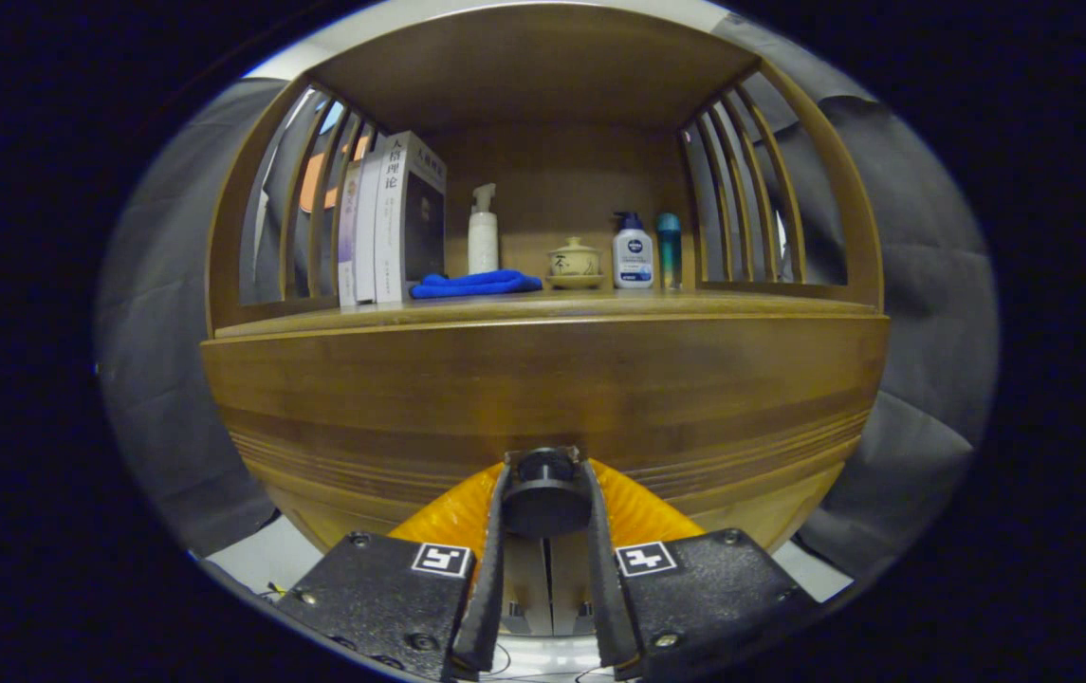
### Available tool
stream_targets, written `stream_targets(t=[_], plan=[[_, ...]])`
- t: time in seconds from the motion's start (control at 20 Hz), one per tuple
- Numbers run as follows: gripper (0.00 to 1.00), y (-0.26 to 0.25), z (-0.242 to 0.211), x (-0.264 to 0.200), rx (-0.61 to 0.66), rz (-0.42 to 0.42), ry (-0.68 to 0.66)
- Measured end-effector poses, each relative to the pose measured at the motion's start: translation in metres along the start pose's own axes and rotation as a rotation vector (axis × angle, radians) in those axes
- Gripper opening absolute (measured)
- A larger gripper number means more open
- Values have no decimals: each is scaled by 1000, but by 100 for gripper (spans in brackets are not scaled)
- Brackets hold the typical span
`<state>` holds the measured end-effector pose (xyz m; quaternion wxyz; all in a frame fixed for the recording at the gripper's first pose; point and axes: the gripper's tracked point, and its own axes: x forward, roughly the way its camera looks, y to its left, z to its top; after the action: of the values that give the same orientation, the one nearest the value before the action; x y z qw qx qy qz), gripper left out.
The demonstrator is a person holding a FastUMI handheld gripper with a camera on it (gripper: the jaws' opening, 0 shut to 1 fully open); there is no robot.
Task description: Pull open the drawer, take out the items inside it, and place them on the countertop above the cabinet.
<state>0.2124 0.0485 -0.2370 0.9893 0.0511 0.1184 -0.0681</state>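
The wooden drawer front (543, 389) of the cabinet stands right before me, closed or barely out; I cannot tell which. Its round dark knob (543, 493) sits between my two fingers, and my gripper (543, 467) is shut on the knob, one finger pressed on each side. Above the drawer runs the wooden countertop (742, 305), under a shelf roof with slatted sides. The inside of the drawer is hidden.
On the countertop stand three upright books (391, 223), a blue cloth (474, 284), a white pump bottle (483, 232), a small lidded cup on a saucer (574, 262), a white and blue bottle (633, 252) and a teal tube (669, 249).
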Motion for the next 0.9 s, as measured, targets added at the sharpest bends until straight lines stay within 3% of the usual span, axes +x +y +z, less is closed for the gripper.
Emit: stream_targets(t=[0.35,0.9], plan=[[38,-1,-5,-13,-19,-11,25],[38,-3,-22,-78,-43,12,23]])
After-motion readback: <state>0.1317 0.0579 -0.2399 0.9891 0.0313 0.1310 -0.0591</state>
